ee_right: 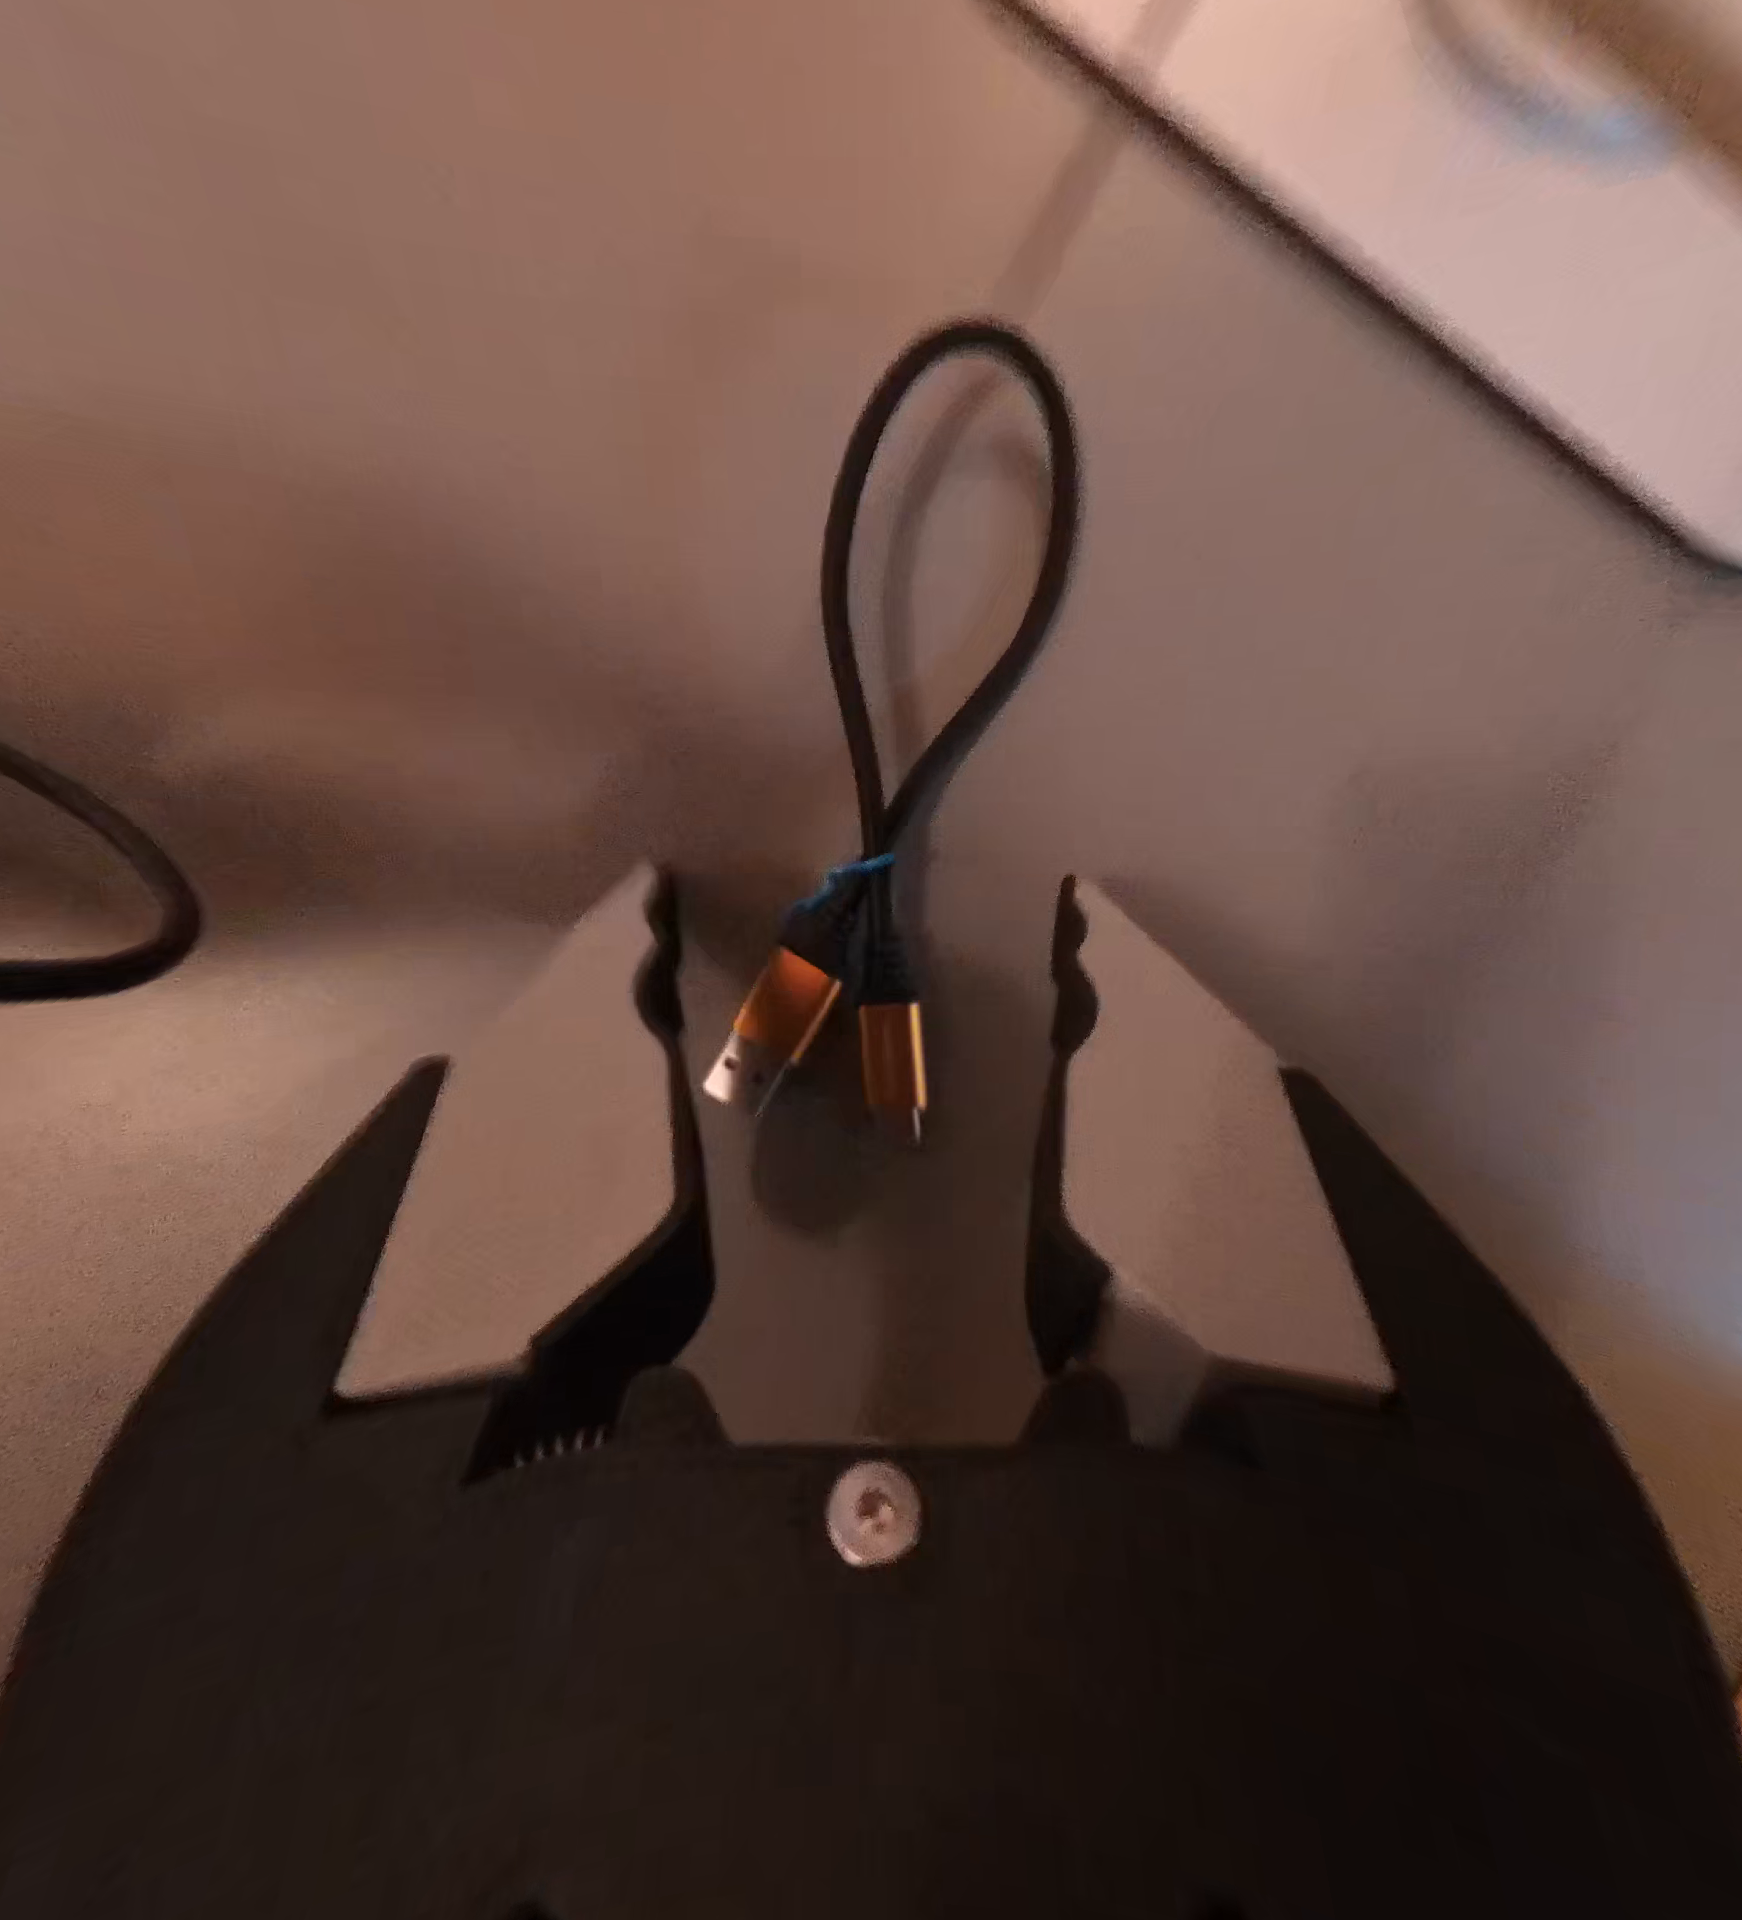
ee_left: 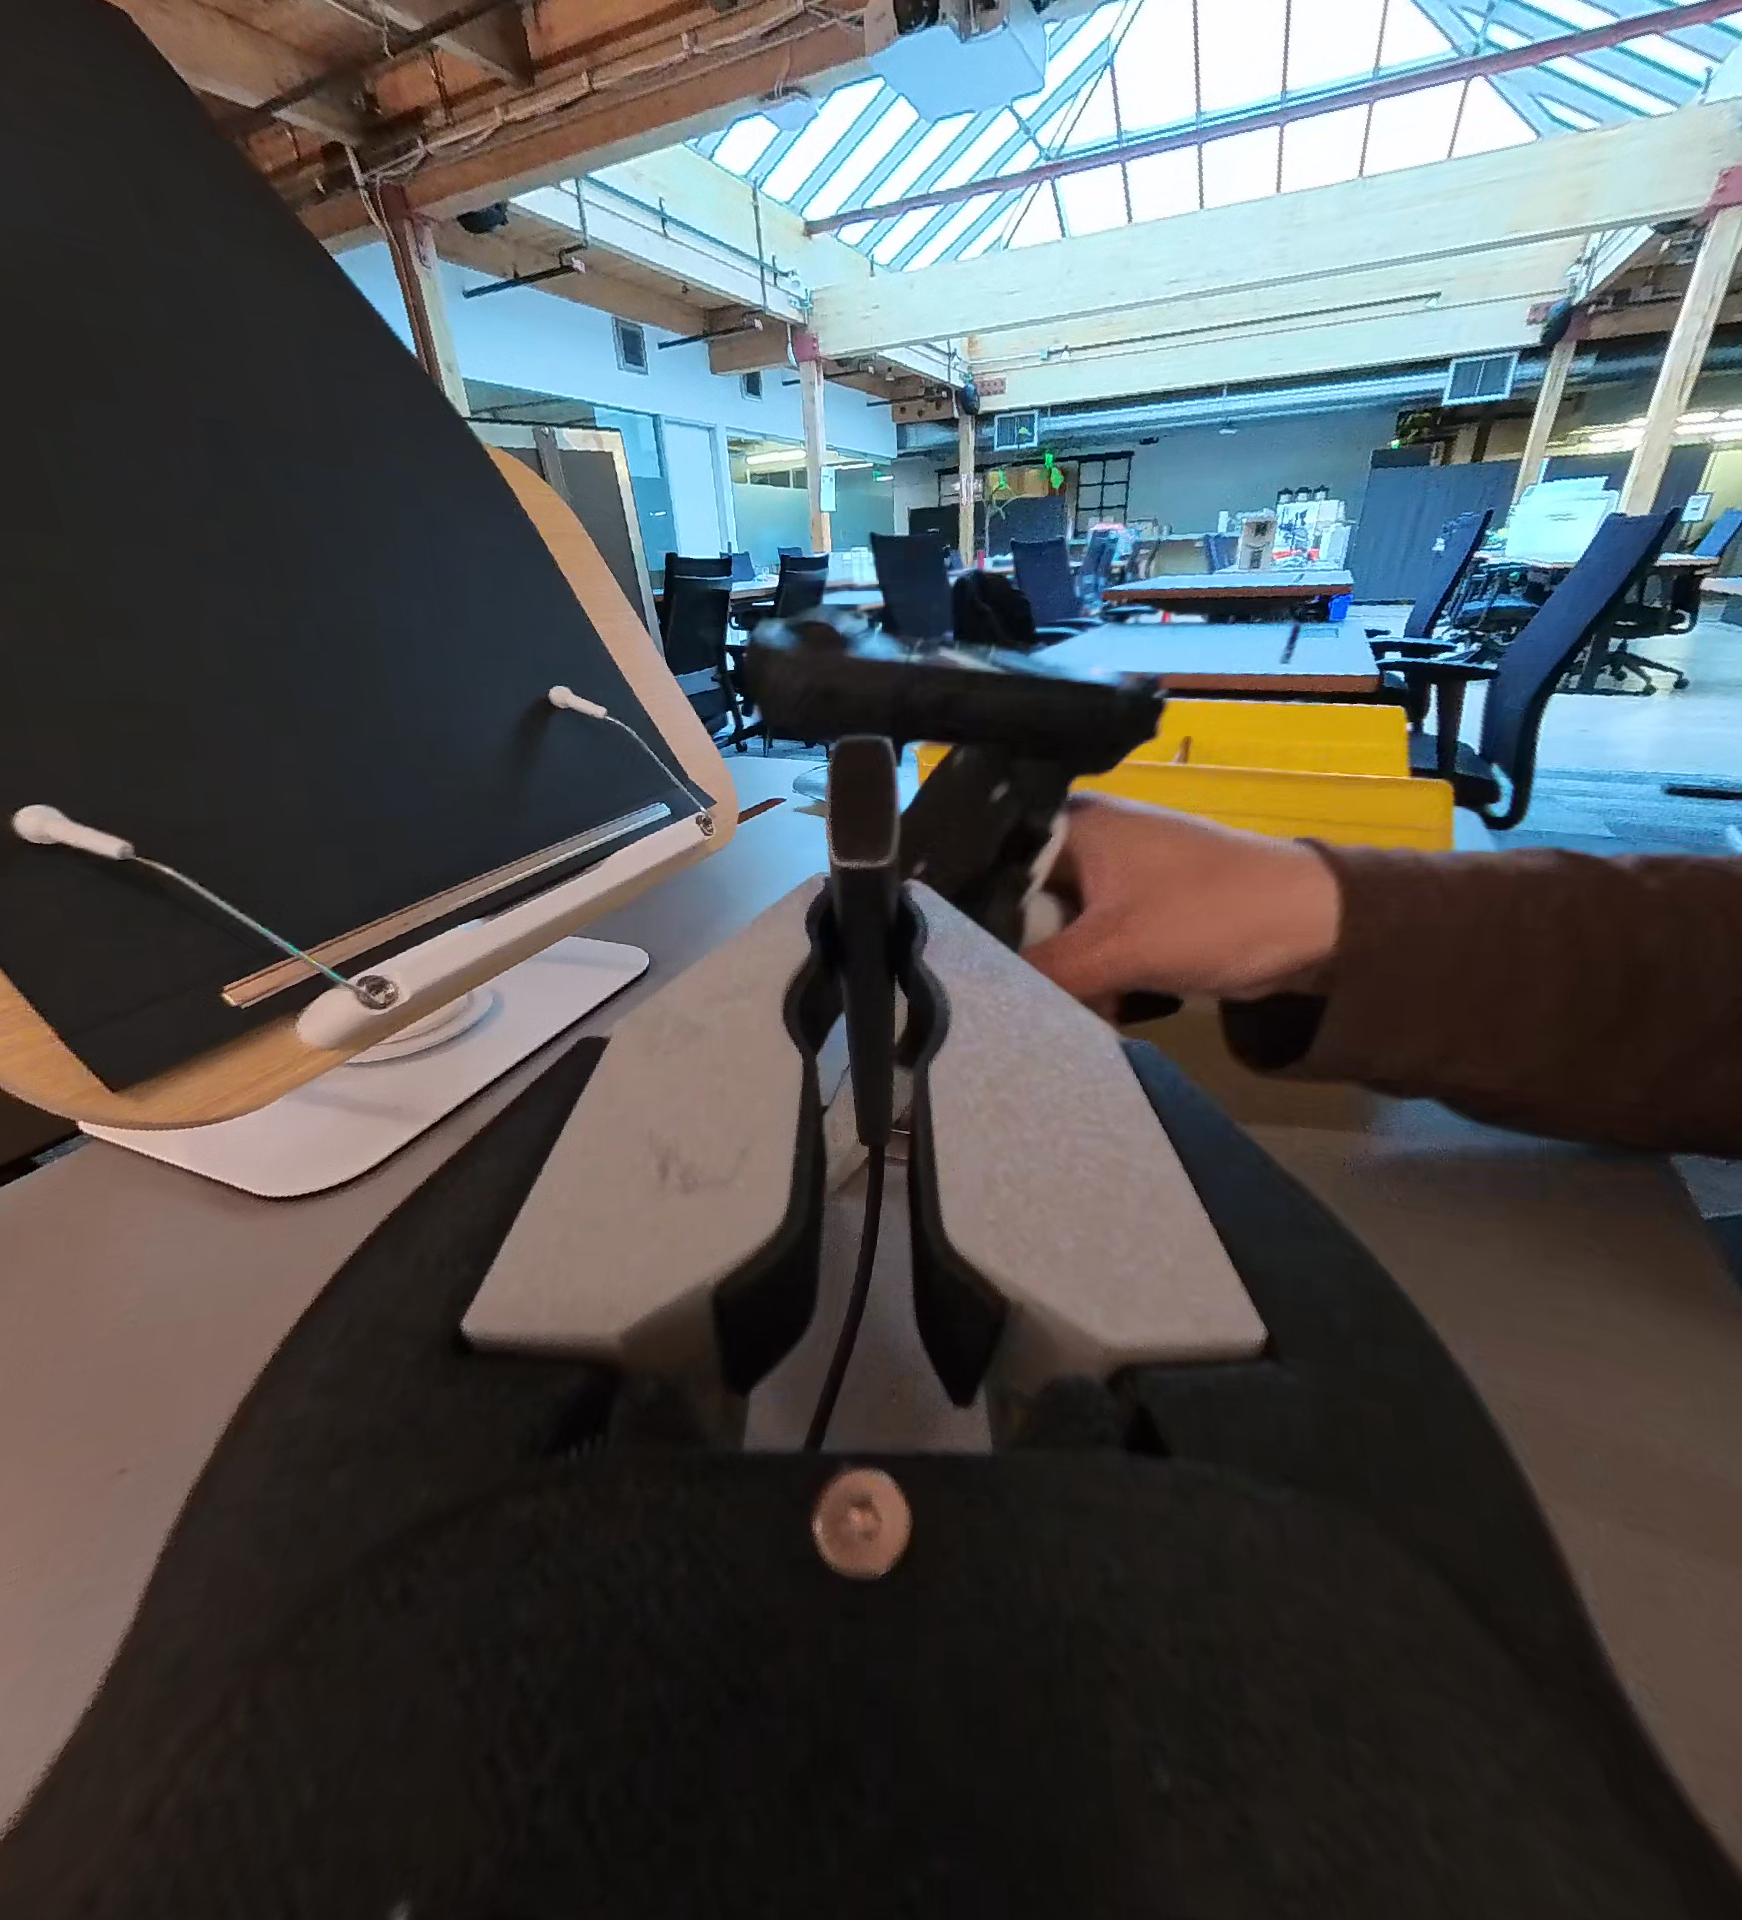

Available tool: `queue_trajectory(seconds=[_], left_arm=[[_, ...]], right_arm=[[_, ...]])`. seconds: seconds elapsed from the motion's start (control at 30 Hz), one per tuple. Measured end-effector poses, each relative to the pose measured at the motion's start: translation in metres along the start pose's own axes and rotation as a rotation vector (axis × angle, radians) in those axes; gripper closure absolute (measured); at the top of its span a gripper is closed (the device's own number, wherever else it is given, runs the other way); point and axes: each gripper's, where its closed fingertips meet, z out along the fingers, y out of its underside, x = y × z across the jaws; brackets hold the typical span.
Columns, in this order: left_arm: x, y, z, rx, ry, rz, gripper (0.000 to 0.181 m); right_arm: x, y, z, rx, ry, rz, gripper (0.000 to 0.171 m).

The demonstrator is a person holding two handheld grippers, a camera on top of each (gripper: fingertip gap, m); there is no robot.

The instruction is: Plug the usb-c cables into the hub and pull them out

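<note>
My left gripper [ee_left: 865, 909] is shut on a slim dark hub [ee_left: 862, 821]. It holds the hub upright above the table, and the hub's thin black lead [ee_left: 851, 1278] trails down between the fingers. My right gripper [ee_right: 859, 894] is open just above a short black cable [ee_right: 950, 540] on the table. The cable is folded into a loop and bound by a blue tie [ee_right: 851, 878]. Its two orange-sleeved plugs [ee_right: 893, 1049] lie between the fingers. The right gripper also shows in the left wrist view [ee_left: 950, 696], blurred, held by a person's hand [ee_left: 1189, 904].
A tilted wooden stand with a black board [ee_left: 223, 520] stands on a white base [ee_left: 379, 1091] at the left; the base also shows in the right wrist view [ee_right: 1573, 312]. A yellow bin [ee_left: 1262, 769] sits behind. Another black cable [ee_right: 119, 883] curves at the left. Some 20 cm of space lies between my two pairs of fingers.
</note>
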Motion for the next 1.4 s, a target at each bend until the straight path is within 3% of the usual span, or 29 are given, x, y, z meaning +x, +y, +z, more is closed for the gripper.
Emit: queue_trajectory(seconds=[0.1,0.23,0.4,0.5,0.6,0.7,0.8,0.9,0.97,1.07,1.2,1.27,1.4], left_arm=[[0.003,-0.002,0.0,0.013,0.028,-0.028,0.174],[0.012,-0.008,0.0,0.041,0.084,-0.036,0.174],[0.02,-0.014,-0.001,0.072,0.134,-0.068,0.174],[0.028,-0.017,-0.001,0.094,0.202,-0.124,0.174],[0.041,-0.021,-0.001,0.116,0.283,-0.177,0.174],[0.05,-0.02,0.001,0.106,0.325,-0.185,0.174],[0.058,-0.014,0.003,0.083,0.359,-0.172,0.174],[0.068,-0.017,0.001,0.108,0.435,-0.201,0.174],[0.071,-0.022,-0.002,0.144,0.468,-0.23,0.174],[0.07,-0.029,-0.005,0.194,0.486,-0.25,0.174],[0.069,-0.036,-0.007,0.249,0.509,-0.303,0.174],[0.068,-0.035,-0.007,0.256,0.51,-0.317,0.174],[0.068,-0.03,-0.005,0.231,0.478,-0.28,0.174]], right_arm=[[0.001,-0.002,0.005,-0.005,-0.059,0.022,0.164],[-0.001,0.01,-0.03,-0.014,-0.091,-0.03,0.167],[0.049,0.024,-0.161,0.144,0.193,-0.088,0.167],[0.091,0.062,-0.248,0.148,0.355,-0.057,0.168],[0.121,0.122,-0.296,0.058,0.376,0.009,0.168],[0.135,0.178,-0.293,-0.075,0.319,-0.036,0.167],[0.149,0.219,-0.259,-0.192,0.282,-0.096,0.167],[0.171,0.245,-0.236,-0.277,0.327,-0.067,0.151],[0.169,0.229,-0.237,-0.202,0.341,-0.03,0.141],[0.119,0.161,-0.246,0.064,0.236,-0.082,0.126],[-0.024,0.076,-0.237,0.329,-0.181,-0.261,0.098],[-0.079,0.052,-0.217,0.346,-0.291,-0.348,0.099],[-0.129,0.02,-0.165,0.319,-0.357,-0.406,0.12]])
